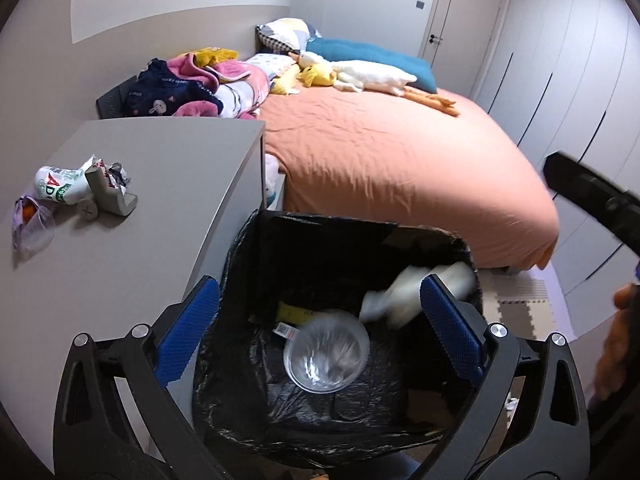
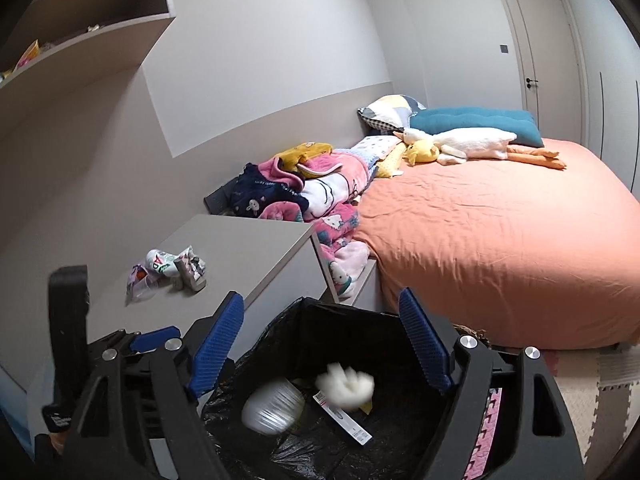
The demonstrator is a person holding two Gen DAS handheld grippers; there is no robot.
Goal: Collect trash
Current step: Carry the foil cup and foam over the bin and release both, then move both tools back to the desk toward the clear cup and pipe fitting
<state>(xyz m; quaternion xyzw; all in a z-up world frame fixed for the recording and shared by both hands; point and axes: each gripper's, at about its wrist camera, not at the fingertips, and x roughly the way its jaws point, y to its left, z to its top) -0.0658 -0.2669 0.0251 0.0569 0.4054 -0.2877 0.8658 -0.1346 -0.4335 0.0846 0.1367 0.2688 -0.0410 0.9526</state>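
A bin with a black liner (image 1: pixel 256 264) (image 2: pixel 280 328) stands beside the bed. My left gripper (image 1: pixel 320 320) is open above it, and a clear plastic cup (image 1: pixel 326 354) shows below it inside the bin. My right gripper (image 2: pixel 322 340) is open above the bin, with a blurred white crumpled wad (image 2: pixel 346 386) (image 1: pixel 404 296) in the air under it. The clear cup (image 2: pixel 272 408) looks blurred in the right wrist view. More trash lies on the grey desk (image 1: pixel 160 200) (image 2: pixel 248 256): a crumpled white wrapper (image 1: pixel 64 186) (image 2: pixel 160 261), foil (image 1: pixel 118 174) and a clear bag (image 1: pixel 32 224) (image 2: pixel 140 284).
A bed with an orange sheet (image 1: pixel 392 160) (image 2: pixel 500 240) fills the right side, with heaped blankets (image 1: pixel 208 88), pillows and plush toys at its head. A small grey block (image 1: pixel 110 198) sits on the desk. Foam mats (image 1: pixel 520 304) cover the floor. Shelves (image 2: pixel 80 20) hang over the desk.
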